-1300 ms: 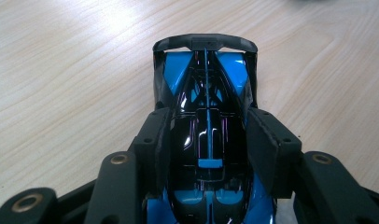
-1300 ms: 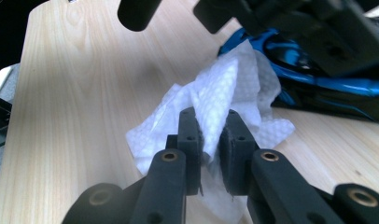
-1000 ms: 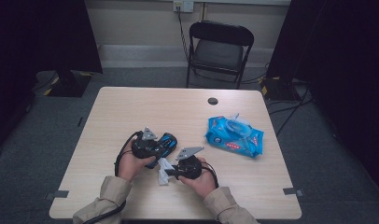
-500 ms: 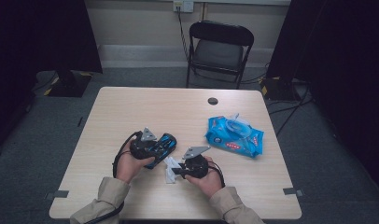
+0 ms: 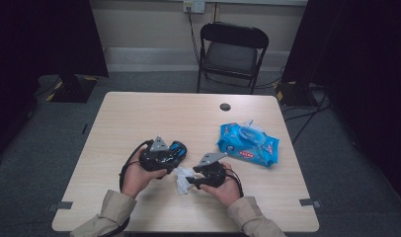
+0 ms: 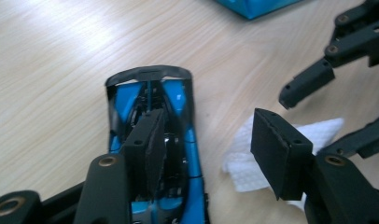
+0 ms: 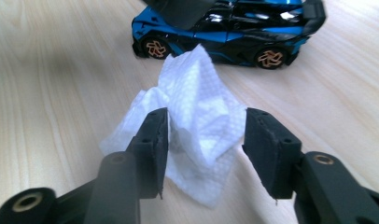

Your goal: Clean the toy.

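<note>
Between the right gripper (image 7: 204, 154), whose jaws have just been opening, crumpled wet wipe (image 7: 197, 126) sits loose: light, limp, so pinch its bunched middle.

One blue toy car (image 5: 171, 150) under the left tongs (image 5: 175, 157). One white wipe (image 7: 197, 126) between the right tongs (image 7: 204, 140). One blue wipe packet (image 5: 248, 144) beyond the right tongs. One small dark disc (image 5: 225, 106), perhaps a hole, farther off.
</note>
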`<action>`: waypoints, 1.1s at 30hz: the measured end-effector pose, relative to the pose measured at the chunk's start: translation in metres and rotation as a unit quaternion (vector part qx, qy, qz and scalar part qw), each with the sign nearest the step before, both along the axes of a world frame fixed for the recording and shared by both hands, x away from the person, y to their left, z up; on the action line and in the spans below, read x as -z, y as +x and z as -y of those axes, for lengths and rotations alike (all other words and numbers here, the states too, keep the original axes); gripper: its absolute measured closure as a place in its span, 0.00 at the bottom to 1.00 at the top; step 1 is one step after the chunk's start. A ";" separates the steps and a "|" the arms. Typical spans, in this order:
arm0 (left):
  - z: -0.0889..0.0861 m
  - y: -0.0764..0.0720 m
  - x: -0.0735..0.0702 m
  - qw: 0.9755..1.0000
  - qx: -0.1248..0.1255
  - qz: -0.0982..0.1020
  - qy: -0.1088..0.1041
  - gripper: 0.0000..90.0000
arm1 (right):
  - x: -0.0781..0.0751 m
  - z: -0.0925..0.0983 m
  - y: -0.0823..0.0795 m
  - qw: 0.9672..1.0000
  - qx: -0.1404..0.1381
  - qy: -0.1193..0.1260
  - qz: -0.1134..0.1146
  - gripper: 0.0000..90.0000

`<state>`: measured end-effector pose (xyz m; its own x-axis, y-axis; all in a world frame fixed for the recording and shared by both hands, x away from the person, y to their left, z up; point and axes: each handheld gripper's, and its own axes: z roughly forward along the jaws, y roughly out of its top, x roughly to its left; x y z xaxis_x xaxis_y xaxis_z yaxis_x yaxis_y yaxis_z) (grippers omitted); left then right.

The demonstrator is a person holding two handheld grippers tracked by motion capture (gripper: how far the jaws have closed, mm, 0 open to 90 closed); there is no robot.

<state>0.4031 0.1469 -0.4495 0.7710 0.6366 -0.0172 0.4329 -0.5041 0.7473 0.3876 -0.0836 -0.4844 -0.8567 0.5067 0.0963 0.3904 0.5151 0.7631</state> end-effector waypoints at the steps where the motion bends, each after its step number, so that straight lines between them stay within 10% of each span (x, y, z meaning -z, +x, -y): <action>1: 0.002 -0.002 0.000 1.000 -0.002 -0.001 -0.009 0.50 | -0.001 0.002 0.000 1.000 0.001 0.000 0.000 0.53; 17: 0.024 -0.024 0.013 0.998 0.054 -0.033 -0.025 0.51 | -0.019 0.042 0.013 0.999 0.053 -0.008 0.010 0.42; 33: 0.035 -0.028 0.034 0.997 0.062 -0.047 -0.017 0.55 | -0.020 0.042 0.019 0.998 0.070 0.002 0.011 0.37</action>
<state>0.3755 0.1116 -0.4840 0.8375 0.5347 -0.1126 0.4378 -0.5332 0.7239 0.4065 -0.1260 -0.4646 -0.7800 0.6205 0.0807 0.4409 0.4535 0.7746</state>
